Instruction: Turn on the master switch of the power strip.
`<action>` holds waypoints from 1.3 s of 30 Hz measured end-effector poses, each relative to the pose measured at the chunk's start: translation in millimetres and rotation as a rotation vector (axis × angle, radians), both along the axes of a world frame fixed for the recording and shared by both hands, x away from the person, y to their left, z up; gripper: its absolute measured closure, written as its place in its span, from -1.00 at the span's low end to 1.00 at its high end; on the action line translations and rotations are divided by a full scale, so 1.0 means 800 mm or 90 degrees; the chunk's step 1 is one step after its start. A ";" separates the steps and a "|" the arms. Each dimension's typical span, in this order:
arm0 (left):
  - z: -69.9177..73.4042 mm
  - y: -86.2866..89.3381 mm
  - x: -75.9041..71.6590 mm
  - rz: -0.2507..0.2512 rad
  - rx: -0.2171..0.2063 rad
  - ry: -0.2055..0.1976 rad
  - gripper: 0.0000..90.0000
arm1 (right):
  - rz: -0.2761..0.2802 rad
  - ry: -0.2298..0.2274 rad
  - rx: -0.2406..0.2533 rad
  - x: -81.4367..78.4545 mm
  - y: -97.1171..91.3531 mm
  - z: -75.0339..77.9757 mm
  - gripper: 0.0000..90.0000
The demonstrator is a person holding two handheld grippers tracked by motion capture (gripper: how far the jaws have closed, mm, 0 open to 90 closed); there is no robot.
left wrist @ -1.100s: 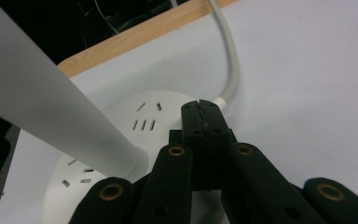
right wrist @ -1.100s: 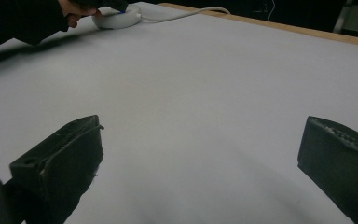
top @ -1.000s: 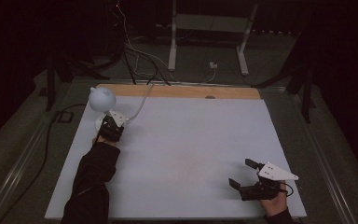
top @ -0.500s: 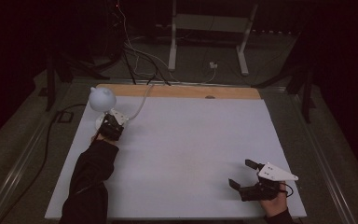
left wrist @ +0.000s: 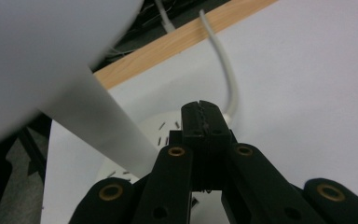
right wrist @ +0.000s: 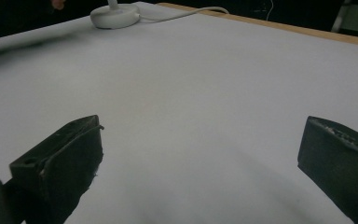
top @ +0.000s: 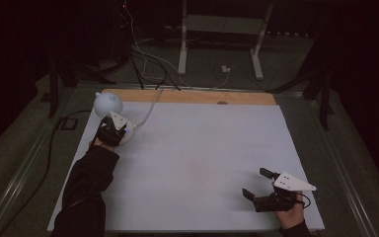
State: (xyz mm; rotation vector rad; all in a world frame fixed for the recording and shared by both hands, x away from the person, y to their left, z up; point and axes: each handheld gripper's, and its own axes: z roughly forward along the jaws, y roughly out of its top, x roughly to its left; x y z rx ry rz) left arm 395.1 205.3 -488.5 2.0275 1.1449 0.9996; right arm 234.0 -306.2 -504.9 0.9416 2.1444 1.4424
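The room is dim and its surroundings sink into near black in the high view, where the white table (top: 197,163) is the one pale, evenly lit surface, while in both tool views the near black jaws and the lamp shade (left wrist: 37,51) are soft and out of focus.

A large white sheet (top: 197,163) is spread across the table, and a light wooden strip (top: 187,97) is left bare along its far edge. Beyond it, a white metal stand (top: 222,34) and tangled cables (top: 143,59) are seen on the dark floor.
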 end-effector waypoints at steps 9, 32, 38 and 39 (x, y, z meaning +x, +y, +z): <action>0.017 -0.004 -0.013 -0.018 -0.037 0.014 1.00 | 0.001 -0.004 0.005 0.000 -0.001 0.002 -1.00; 0.045 -0.014 -0.033 -0.048 -0.135 0.142 -0.76 | 0.002 -0.001 0.010 0.000 -0.001 0.002 -1.00; 0.046 -0.014 -0.046 -0.054 -0.142 0.168 -0.99 | 0.002 -0.002 0.008 0.000 0.000 0.002 -1.00; 0.047 -0.013 -0.049 -0.055 -0.143 0.167 -0.99 | 0.002 -0.004 0.008 0.000 0.000 0.003 -1.00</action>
